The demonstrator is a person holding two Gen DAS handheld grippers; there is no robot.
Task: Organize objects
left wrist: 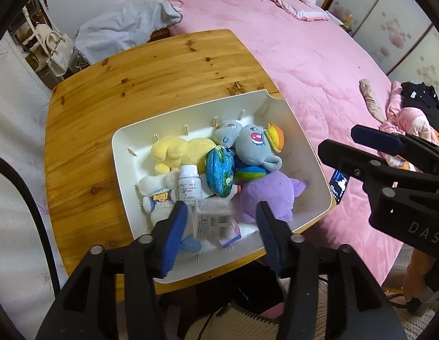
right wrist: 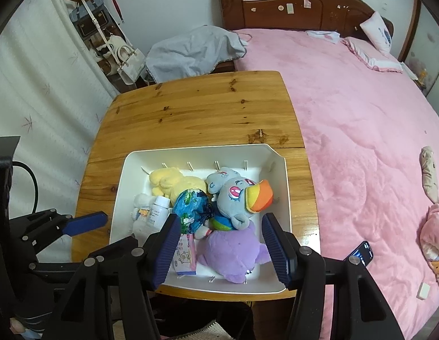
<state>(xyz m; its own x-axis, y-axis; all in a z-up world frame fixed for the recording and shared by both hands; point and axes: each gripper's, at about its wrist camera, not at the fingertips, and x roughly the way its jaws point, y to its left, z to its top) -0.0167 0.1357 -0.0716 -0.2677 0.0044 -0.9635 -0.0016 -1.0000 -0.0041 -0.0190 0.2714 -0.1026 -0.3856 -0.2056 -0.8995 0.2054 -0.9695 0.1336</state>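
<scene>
The white bin [right wrist: 287, 187] stands on the near part of the wooden table [right wrist: 191, 113], beside the pink bed [right wrist: 361, 130], and all the small things visible on the table are inside it: the yellow plush [right wrist: 168, 181] at the far left of the bin, the grey pony plush [right wrist: 239, 198] with its rainbow mane at the far right, the purple plush [right wrist: 233, 250] at the near right, the blue foil ball [right wrist: 191, 209] in the middle, the white medicine bottle [right wrist: 158, 211] and a small white plush [left wrist: 155, 191] at the left wall, and a pink printed box [right wrist: 186, 255] at the near wall. The left gripper [left wrist: 220, 226] hangs above the near left part of the bin with its jaws wide apart, and between them there is a blurred paper packet [left wrist: 212, 215]; I cannot tell if the packet is loose in the air or lies on the things in the bin, but the pads do not touch it. The right gripper [right wrist: 220, 248] is also wide open and holds nothing; it is over the near right part of the bin, with the purple plush just in front, between its fingers. That plush lies with its long axis across the bin, from left to right, so I judge the right hand is nearer to it, and the left hand is nearer to the bottle and the packet. The table beyond the bin is bare wood, so the sorting seems nearly done.
</scene>
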